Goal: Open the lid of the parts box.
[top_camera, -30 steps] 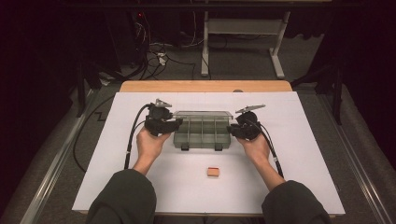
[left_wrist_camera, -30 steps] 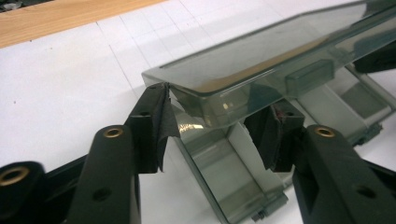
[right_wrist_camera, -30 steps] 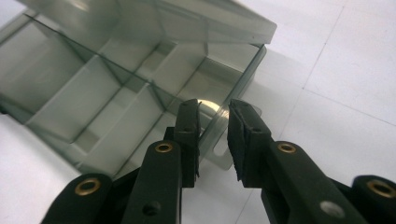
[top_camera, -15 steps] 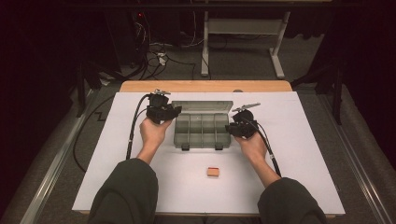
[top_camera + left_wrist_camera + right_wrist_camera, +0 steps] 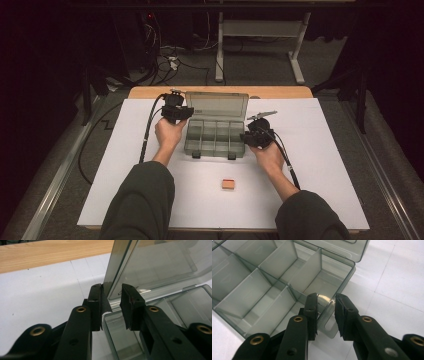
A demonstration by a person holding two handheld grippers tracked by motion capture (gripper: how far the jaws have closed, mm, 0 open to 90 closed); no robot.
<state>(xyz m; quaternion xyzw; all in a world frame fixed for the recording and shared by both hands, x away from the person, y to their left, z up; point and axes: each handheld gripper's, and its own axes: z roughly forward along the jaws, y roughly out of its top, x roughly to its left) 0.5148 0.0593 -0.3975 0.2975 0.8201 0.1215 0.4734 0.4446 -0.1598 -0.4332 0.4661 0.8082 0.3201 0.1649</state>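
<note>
- Nearest to me, a small orange block (image 5: 228, 184) lies alone on the white table sheet (image 5: 320, 165), between my two forearms and well apart from the box.
- Next, my right hand (image 5: 268, 156) holds the right gripper (image 5: 248, 137) at the near right corner of the clear compartment box (image 5: 215, 135).
- Seen in the right gripper view, its jaws stand narrow astride the box's side wall (image 5: 337, 302): one inside the corner compartment, the other outside. A gap shows between the outer pad and the wall, so I cannot tell whether the wall is pinched.
- Farther on, the box itself sits at the middle of the sheet, its tray split by upright dividers (image 5: 305, 270) into several compartments; those in view hold nothing that I can see.
- Two dark latches (image 5: 196, 155) hang on the tray's near edge.
- Beyond, my left hand (image 5: 169, 134) carries the left gripper (image 5: 186, 113) at the far left corner of the box.
- Seen in the left gripper view, its jaws have just been closing and now stand narrow, with the left edge of the raised lid (image 5: 150, 267) between them; one pad lies against that edge, the other just beside it.
- Behind the tray, the lid stands lifted and tilted back.
- Farthest off, a strip of bare wooden tabletop (image 5: 215, 92) runs along the far side of the sheet.
</note>
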